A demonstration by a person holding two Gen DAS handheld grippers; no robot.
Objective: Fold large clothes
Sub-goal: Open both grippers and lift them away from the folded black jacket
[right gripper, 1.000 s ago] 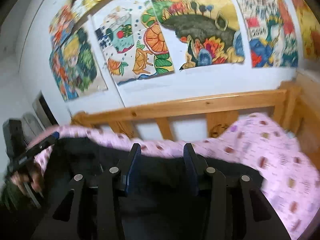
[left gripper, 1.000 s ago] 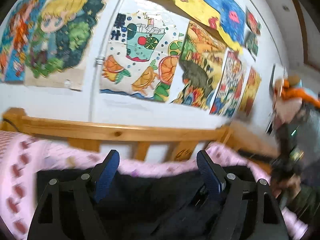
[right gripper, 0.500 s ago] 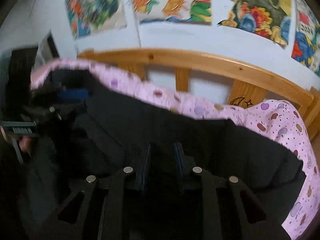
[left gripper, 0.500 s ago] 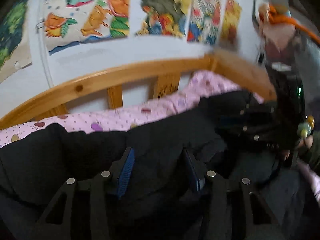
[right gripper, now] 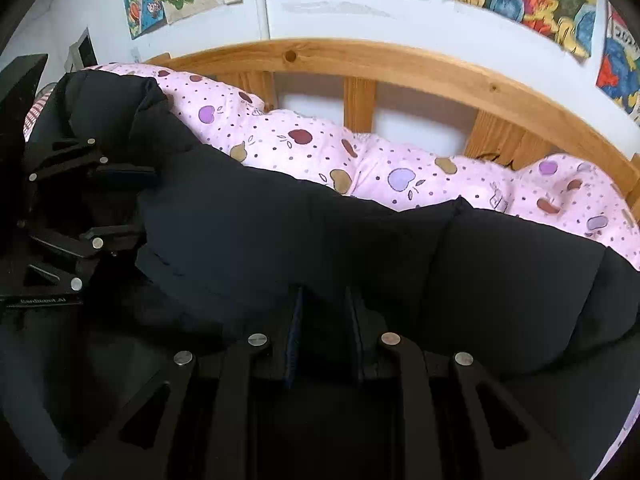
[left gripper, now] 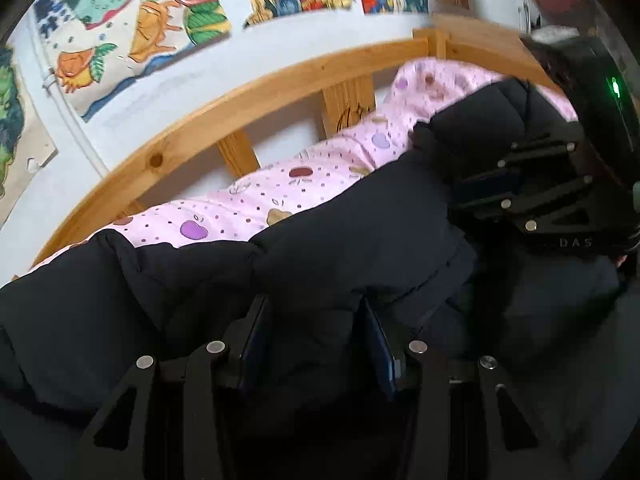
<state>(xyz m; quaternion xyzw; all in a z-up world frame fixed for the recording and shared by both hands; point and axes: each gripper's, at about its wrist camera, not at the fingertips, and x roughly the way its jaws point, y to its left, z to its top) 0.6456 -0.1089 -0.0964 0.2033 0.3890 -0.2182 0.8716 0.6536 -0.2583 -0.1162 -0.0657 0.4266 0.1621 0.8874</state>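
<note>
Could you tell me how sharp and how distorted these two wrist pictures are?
Left wrist view: fisheye bends the wooden rail into an arc; the posters at the top are slightly smeared. Right wrist view: same bowing, sharper; the black padded coat shows few details, being so dark.

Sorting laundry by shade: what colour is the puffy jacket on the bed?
Black jacket; right wrist view shows it best.

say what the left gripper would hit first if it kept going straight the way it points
The left gripper is already closed on the black puffy jacket, so that padding comes first. Beyond it probably the pink bedding, then the wooden bed rail; depth is unclear.
</note>
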